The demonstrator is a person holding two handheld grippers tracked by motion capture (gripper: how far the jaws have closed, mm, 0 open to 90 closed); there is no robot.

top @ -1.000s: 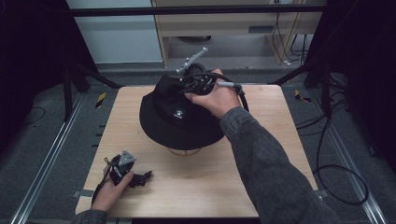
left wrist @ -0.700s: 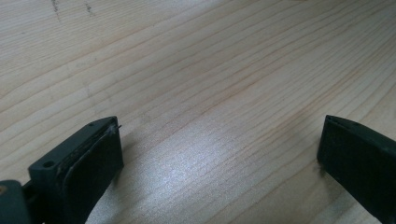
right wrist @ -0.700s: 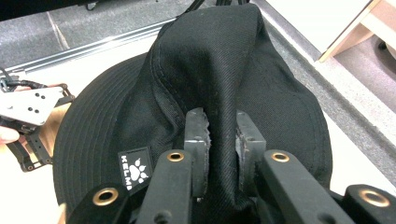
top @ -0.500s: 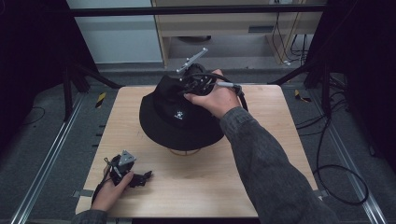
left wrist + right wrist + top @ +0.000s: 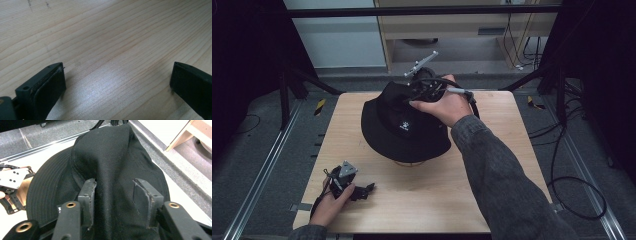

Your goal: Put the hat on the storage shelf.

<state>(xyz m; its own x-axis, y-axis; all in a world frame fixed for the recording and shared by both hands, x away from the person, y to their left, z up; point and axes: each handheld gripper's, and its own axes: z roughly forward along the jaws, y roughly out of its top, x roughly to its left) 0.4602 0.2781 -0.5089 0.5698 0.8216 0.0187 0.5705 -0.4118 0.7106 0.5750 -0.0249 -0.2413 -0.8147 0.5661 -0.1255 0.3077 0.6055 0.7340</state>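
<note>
Your right gripper (image 5: 115,202) pinches a fold of the one black hat (image 5: 404,127) at its crown, fingers (image 5: 87,197) closed on the cloth, and whatever props the hat up mid-table (image 5: 452,190) is hidden under its brim. Your left gripper (image 5: 117,82) rests near the table's front left corner, fingers spread wide and empty.

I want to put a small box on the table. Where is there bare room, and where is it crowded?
Bare wood lies along the table's right side, between the hat and the right edge, though the sleeve crosses above it. Another patch lies in front of the hat, right of the left gripper. The far middle is crowded: the right gripper pinches the hat's crown there.
</note>
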